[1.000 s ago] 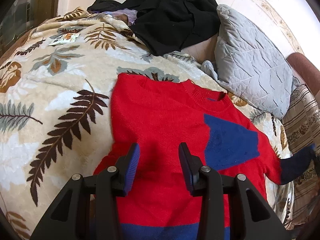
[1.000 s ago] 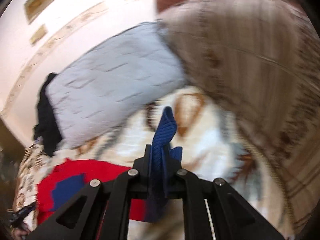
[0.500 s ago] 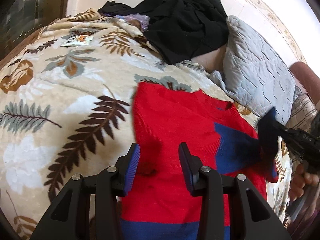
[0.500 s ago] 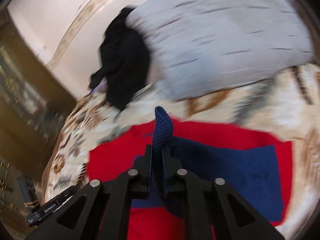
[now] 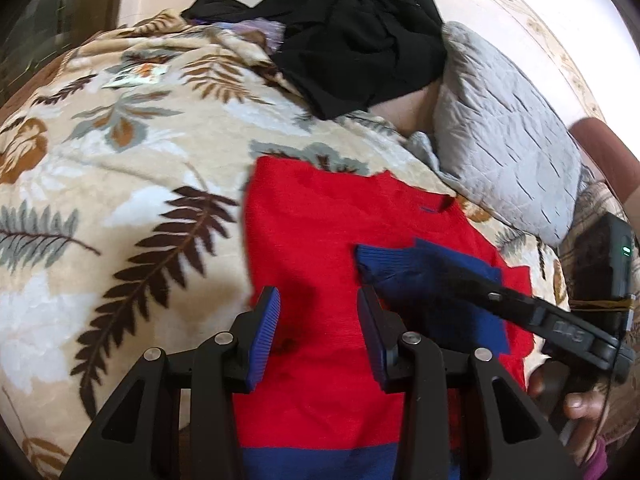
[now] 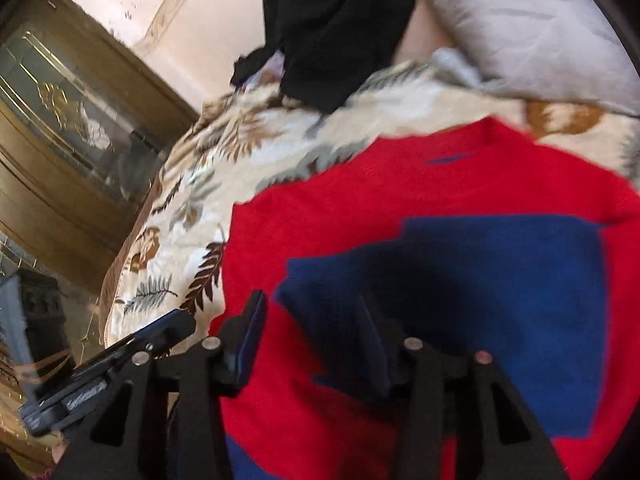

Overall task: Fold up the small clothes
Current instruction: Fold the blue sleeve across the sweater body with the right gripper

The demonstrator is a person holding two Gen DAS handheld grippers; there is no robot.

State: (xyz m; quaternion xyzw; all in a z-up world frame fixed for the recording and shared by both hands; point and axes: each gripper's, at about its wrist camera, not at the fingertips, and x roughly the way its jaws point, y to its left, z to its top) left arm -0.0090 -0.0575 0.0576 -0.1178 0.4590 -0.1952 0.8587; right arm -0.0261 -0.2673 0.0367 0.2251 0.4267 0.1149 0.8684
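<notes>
Now our right claw (image 6: 316, 336) has just been opening, the blue cuff (image 5: 384, 264) loose between its jaws, over the red sweater (image 5: 320, 240). Left claw (image 5: 318, 332) hovers open, empty. Risk: cuff snags a pad on retreat, dragging the sleeve back out.

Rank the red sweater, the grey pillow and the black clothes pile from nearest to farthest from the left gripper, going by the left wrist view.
1. Red sweater: directly under and ahead of the left gripper.
2. Grey pillow: farther off, up and to the right.
3. Black clothes pile: farthest, at the far end of the bed.
</notes>
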